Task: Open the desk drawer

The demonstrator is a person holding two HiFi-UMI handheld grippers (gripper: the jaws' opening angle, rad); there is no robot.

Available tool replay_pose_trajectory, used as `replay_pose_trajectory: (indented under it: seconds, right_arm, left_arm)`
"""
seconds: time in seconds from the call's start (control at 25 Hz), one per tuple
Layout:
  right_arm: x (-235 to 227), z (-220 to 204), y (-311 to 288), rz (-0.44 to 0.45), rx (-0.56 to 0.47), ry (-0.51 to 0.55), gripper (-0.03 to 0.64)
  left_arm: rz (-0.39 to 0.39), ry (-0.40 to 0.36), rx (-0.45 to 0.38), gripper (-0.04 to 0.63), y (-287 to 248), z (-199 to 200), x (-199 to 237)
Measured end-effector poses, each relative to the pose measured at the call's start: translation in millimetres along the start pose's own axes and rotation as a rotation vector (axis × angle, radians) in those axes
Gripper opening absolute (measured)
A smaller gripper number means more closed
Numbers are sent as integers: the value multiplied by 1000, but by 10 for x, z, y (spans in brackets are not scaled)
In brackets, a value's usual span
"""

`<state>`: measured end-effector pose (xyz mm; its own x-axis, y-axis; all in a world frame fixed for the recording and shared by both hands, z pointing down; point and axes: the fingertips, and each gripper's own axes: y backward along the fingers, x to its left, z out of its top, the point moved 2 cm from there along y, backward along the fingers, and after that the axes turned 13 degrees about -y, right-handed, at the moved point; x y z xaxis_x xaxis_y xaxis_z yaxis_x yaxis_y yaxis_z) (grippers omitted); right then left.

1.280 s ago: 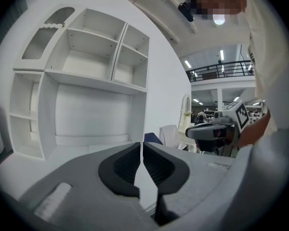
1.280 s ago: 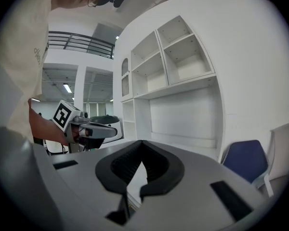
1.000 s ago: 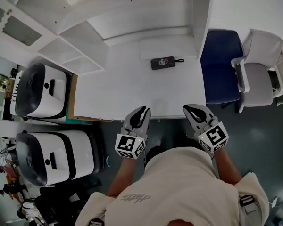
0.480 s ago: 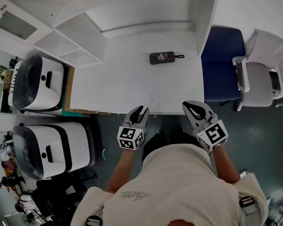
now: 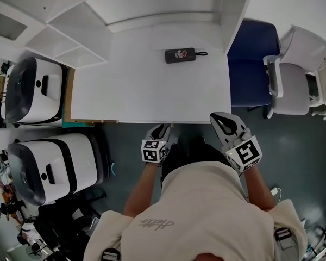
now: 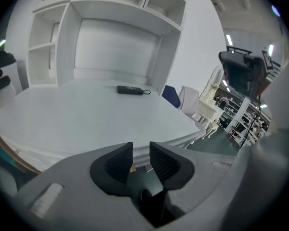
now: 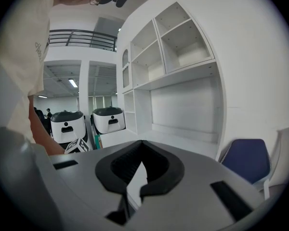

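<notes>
At the far left two white machines (image 5: 35, 91) with dark fronts stand on the floor, one in front of the other, beside the white worktop (image 5: 141, 86). White shelves (image 5: 70, 42) rise at the worktop's back-left corner. On the worktop, near its back edge, lies a small black device (image 5: 180, 55) with a short strap, well apart from both grippers. The left hand-held gripper (image 5: 163, 128) is low, just before the front edge of the worktop, and tilts down. Its jaws have just been opening. They now stand apart with a narrow gap, and its ribbed pads (image 6: 121, 160) hold and touch nothing. Beyond the gap only the white layered front edge of the worktop shows. The desk drawer cannot be seen from above, and in the left gripper view I cannot tell which of these white strips is its front. The right hand-held gripper (image 5: 221, 119) is near the right end of the same front edge. Its jaws are closed tip to tip and empty, and it touches nothing. To the right of the worktop stands a dark blue chair (image 5: 252, 58), and just beside it a pale grey chair (image 5: 293, 86).
</notes>
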<state>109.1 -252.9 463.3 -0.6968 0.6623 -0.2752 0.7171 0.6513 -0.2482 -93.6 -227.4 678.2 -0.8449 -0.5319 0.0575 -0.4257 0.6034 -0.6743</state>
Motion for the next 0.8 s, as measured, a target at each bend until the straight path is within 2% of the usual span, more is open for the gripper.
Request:
replay_pose_trajectory:
  seconds: [0.16,0.8]
  right_arm:
    - [-45,-32,-7,-1,17,8,2]
    - [-306,-168,169,-64,78,46,2]
  left_arm:
    - [-14,70,102,106,-263,-431,-71]
    - [-47,124,296,124,-1020,-1049,13]
